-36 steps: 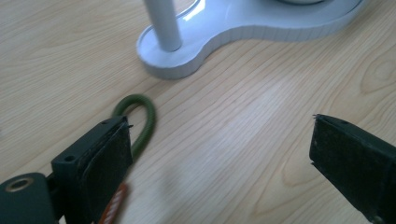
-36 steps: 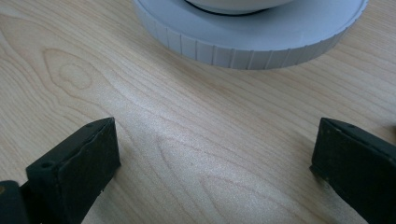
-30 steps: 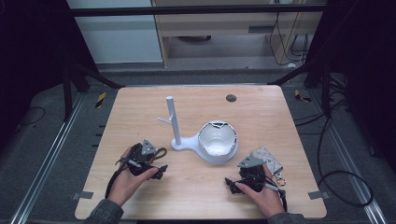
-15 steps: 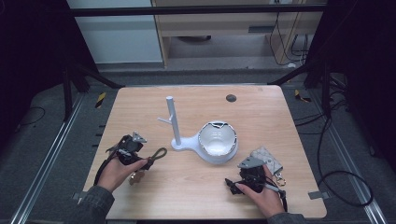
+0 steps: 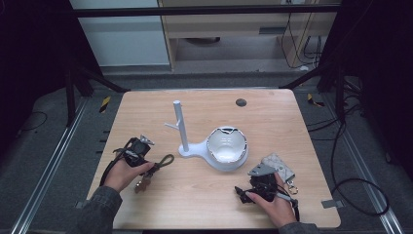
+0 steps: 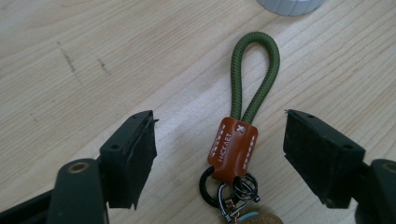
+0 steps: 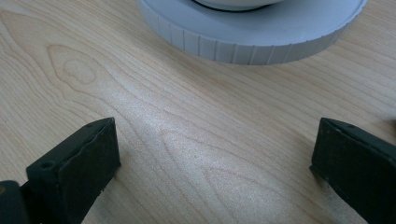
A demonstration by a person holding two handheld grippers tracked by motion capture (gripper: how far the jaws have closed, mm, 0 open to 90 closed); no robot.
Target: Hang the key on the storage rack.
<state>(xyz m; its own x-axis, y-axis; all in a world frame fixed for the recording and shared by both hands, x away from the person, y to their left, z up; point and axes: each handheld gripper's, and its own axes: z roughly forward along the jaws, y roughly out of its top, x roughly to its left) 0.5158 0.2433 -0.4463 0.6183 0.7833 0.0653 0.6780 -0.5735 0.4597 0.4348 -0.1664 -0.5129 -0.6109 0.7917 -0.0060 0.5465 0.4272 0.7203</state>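
The left gripper (image 6: 219, 140), jaws spread wide, straddles the keychain (image 6: 238, 135) at lower centre, seemingly without touching it.

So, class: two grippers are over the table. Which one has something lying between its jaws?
The left gripper: its open jaws straddle the keychain, a green cord loop with a brown leather tab. The right gripper has bare table between its jaws.
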